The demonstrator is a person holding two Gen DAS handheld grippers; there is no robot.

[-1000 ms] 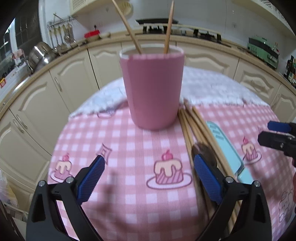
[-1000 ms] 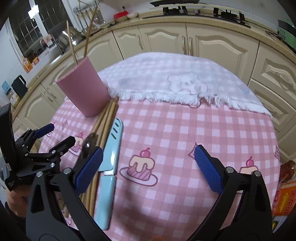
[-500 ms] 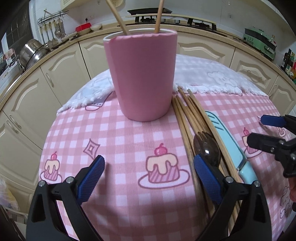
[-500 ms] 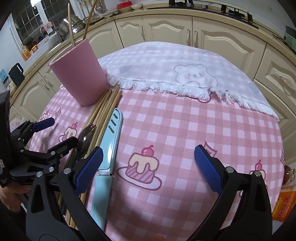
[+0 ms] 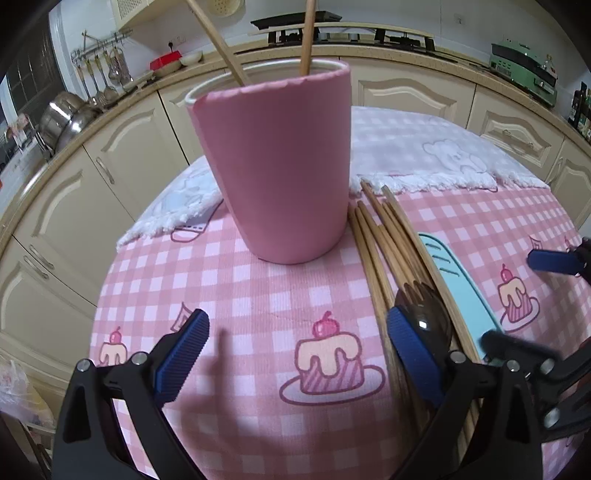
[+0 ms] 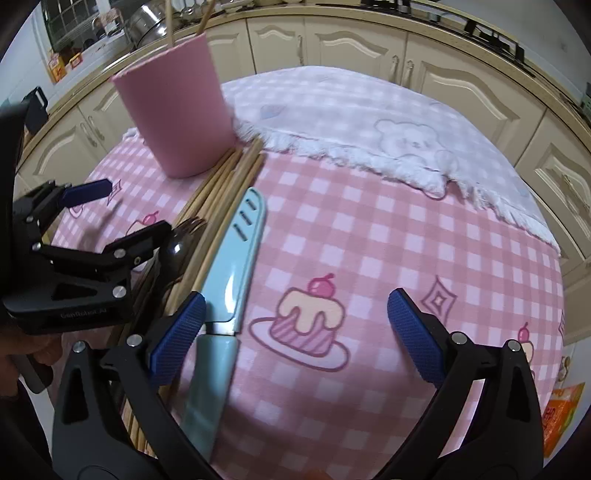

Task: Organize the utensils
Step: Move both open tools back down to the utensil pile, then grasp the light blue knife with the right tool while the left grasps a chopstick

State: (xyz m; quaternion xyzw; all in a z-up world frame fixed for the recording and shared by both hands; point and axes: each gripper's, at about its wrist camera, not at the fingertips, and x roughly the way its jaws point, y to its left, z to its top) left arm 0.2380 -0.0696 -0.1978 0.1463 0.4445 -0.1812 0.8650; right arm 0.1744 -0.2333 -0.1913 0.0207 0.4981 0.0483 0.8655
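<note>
A pink cup stands on the checked tablecloth with two wooden chopsticks in it; it also shows in the right wrist view. Right of it lie several wooden chopsticks, a dark spork and a light blue sheathed knife. My left gripper is open and empty, low over the cloth in front of the cup, its right finger beside the spork. My right gripper is open and empty above the cloth, its left finger next to the knife's handle.
A white fringed bear cloth covers the far half of the round table. Cream kitchen cabinets ring the table. A metal pot and hanging utensils stand on the counter at left. An orange packet lies below the table edge, right.
My left gripper has moved closer to the cup and the utensils. My right gripper has moved left and lower toward the knife. Both have stayed open.
</note>
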